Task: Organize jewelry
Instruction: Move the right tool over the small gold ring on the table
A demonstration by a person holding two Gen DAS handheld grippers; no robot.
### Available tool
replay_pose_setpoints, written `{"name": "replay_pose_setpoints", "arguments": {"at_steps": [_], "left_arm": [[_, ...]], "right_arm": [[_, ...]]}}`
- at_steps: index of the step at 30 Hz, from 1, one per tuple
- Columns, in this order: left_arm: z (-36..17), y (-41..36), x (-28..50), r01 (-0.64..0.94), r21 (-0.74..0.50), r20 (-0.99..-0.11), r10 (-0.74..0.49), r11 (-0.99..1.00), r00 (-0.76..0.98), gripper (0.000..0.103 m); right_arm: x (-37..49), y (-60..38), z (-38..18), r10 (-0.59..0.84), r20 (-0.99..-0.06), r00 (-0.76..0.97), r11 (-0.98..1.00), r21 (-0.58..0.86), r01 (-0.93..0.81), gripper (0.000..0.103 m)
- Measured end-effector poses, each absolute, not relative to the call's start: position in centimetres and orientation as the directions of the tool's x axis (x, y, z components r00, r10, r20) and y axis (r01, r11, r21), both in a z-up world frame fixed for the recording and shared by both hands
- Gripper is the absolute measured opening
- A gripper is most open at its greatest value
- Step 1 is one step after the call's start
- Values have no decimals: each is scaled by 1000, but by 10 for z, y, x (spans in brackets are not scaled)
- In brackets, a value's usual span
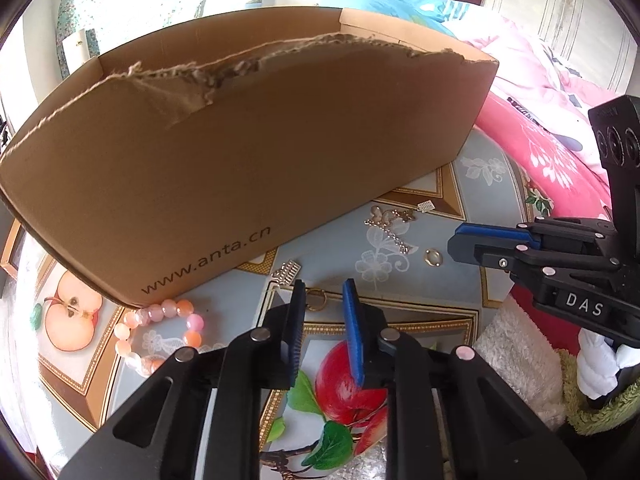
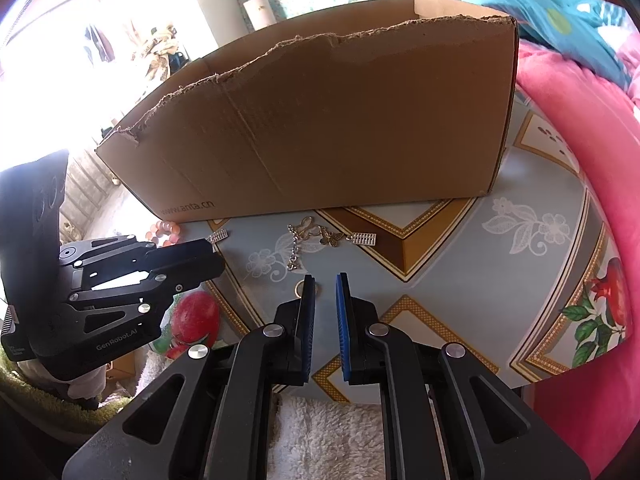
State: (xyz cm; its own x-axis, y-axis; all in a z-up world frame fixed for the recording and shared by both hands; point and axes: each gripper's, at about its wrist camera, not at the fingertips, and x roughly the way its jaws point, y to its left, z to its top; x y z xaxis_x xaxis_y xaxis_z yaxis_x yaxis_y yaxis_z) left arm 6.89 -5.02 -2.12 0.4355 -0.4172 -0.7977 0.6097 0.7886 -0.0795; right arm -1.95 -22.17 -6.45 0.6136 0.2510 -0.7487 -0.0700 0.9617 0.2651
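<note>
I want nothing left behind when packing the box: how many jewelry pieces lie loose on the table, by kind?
Bead bracelet: 1
Gold rings: 2
Silver abacus charms: 2
Chain with butterfly pendants, counted as one piece: 1
Total: 6

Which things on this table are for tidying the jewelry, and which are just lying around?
For the job:
- cardboard box
- pink bead bracelet
- gold chain
- butterfly charm
- two small abacus charms
- gold rings
- left tongs, right tongs, both holding nothing

Just lying about:
- pink blanket
- white fluffy towel
- fruit-print tablecloth
</note>
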Motion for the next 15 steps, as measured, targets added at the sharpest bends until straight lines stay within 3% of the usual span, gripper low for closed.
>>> {"name": "replay_pose_setpoints", "arguments": {"at_steps": [15], "left_arm": [[-18, -53, 64, 618, -92, -809, -420, 781, 411, 17]], "right_arm": [[-16, -217, -68, 256, -751, 609, 961, 266, -76, 11]]}}
